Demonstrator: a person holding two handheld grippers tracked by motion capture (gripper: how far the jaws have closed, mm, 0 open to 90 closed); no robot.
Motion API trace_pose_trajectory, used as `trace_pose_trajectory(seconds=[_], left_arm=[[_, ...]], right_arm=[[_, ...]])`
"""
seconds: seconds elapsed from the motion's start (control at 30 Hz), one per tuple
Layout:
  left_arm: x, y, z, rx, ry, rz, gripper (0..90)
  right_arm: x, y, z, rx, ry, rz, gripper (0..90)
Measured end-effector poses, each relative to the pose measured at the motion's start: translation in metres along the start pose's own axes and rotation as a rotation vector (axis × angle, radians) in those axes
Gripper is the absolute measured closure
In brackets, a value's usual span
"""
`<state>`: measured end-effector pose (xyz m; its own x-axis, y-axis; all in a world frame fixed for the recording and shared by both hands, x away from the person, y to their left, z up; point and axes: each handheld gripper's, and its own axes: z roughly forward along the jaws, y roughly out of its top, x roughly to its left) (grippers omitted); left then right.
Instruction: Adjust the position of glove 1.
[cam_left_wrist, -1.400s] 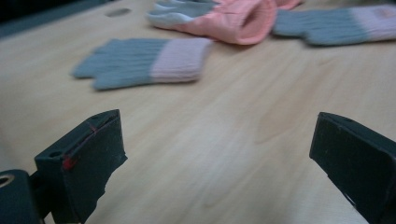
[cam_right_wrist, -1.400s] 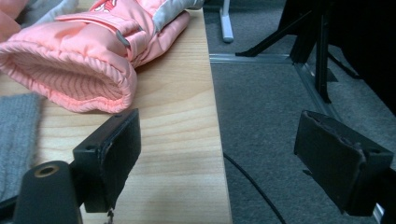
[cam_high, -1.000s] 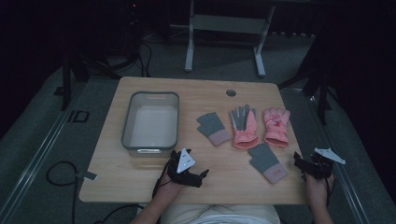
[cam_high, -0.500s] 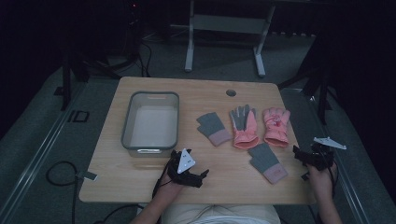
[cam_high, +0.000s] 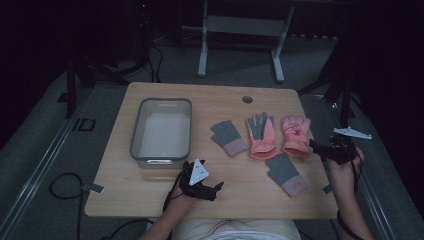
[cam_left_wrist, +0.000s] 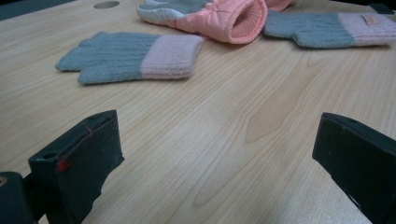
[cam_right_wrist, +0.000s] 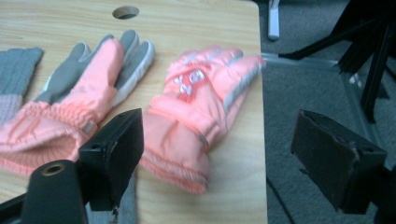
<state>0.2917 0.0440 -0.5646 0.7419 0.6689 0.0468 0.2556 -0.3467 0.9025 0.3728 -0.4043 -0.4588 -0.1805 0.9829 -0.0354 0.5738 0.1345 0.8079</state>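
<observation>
Holding your right hand-held gripper (cam_high: 315, 146) at the right edge of the counter (cam_high: 150, 200), you have its jaws spread wide and gripping nothing. Nearest to it is the pink ski glove (cam_high: 296, 135), right of centre in the high view. In the right gripper view this glove (cam_right_wrist: 196, 114) lies between the jaws, its long axis running from the ribbed cuff at lower centre to the fingertips at upper right. You see its back side: salmon-pink padded fabric, grey trim along the outer finger, a white-and-red logo mid-glove.

Just to its left, not quite touching, lies the second pink glove (cam_high: 261, 135), with the grey palm patch and the grey and white fingers pointing to the top of the frame.

Two grey knit gloves with pale pink cuffs lie flat: one (cam_high: 227, 137) left of the pink pair, one (cam_high: 286, 173) below it, both with cuffs toward the lower right.

Your left hand-held gripper (cam_high: 215, 189) rests at lower centre; the left gripper view shows its jaws wide apart over bare wood.

A grey bin (cam_high: 135, 145) stands at left of centre.
</observation>
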Motion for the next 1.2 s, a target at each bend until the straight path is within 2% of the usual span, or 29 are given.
trace_pose_trajectory(seconds=[0.23,0.3,0.33,0.43,0.57,0.6,0.63,0.67,0.73,0.77,0.8,0.83,0.87,0.9,0.97,1.0,1.07,1.13,1.17,1.2], left_arm=[[0.000,0.000,0.000,0.001,0.000,-0.002,1.0],[0.000,0.000,0.000,0.001,0.002,-0.004,0.9],[0.000,0.000,0.000,0.001,0.003,-0.005,0.9],[0.000,0.000,0.000,0.002,0.006,-0.002,0.9],[-0.002,0.000,0.001,0.005,0.006,0.014,0.9],[-0.002,0.000,0.001,0.005,0.005,0.013,0.9],[-0.001,0.000,0.000,0.004,0.004,0.011,0.9],[-0.001,0.000,0.000,0.003,0.003,0.009,0.9],[-0.001,0.000,0.000,0.004,0.000,0.005,0.9],[-0.001,0.000,0.001,0.005,0.000,0.005,0.9],[-0.001,0.000,0.001,0.005,0.000,0.006,0.9],[-0.001,0.000,0.001,0.006,0.000,0.008,0.9],[-0.001,0.000,0.001,0.006,-0.001,0.008,0.9],[-0.001,0.000,0.001,0.005,-0.001,0.009,0.9],[-0.001,0.000,0.000,0.004,-0.002,0.009,0.9],[-0.001,0.000,0.000,0.004,-0.003,0.014,0.9],[-0.001,0.000,0.001,0.006,-0.005,0.017,0.9],[-0.001,0.000,0.001,0.007,-0.005,0.018,0.9],[-0.001,0.000,0.001,0.007,-0.005,0.018,0.9],[-0.001,0.000,0.001,0.007,-0.005,0.018,0.9]], right_arm=[[0.013,0.023,0.000,-0.018,0.024,-0.007,12.9],[0.018,0.029,0.001,-0.034,0.040,0.000,12.3],[0.023,0.034,0.001,-0.048,0.072,0.000,11.6],[0.028,0.038,0.002,-0.052,0.090,-0.010,11.3],[0.039,0.046,0.006,-0.054,0.113,-0.044,10.9],[0.045,0.049,0.008,-0.049,0.134,-0.063,11.0],[0.045,0.049,0.008,-0.049,0.134,-0.063,11.0],[0.052,0.051,0.010,-0.048,0.147,-0.079,11.1],[0.055,0.052,0.010,-0.047,0.152,-0.087,11.1],[0.062,0.056,0.012,-0.049,0.171,-0.106,13.3],[0.062,0.056,0.012,-0.049,0.171,-0.106,13.3],[0.069,0.059,0.014,-0.056,0.187,-0.127,13.3],[0.069,0.059,0.014,-0.056,0.187,-0.127,13.3],[0.077,0.063,0.016,-0.057,0.207,-0.146,13.6],[0.080,0.064,0.016,-0.058,0.210,-0.149,14.6],[0.090,0.068,0.018,-0.053,0.216,-0.167,17.9],[0.100,0.070,0.021,-0.059,0.214,-0.195,20.4],[0.103,0.071,0.022,-0.058,0.219,-0.200,20.4],[0.111,0.073,0.026,-0.051,0.258,-0.200,21.1],[0.111,0.073,0.026,-0.051,0.258,-0.200,21.1]])
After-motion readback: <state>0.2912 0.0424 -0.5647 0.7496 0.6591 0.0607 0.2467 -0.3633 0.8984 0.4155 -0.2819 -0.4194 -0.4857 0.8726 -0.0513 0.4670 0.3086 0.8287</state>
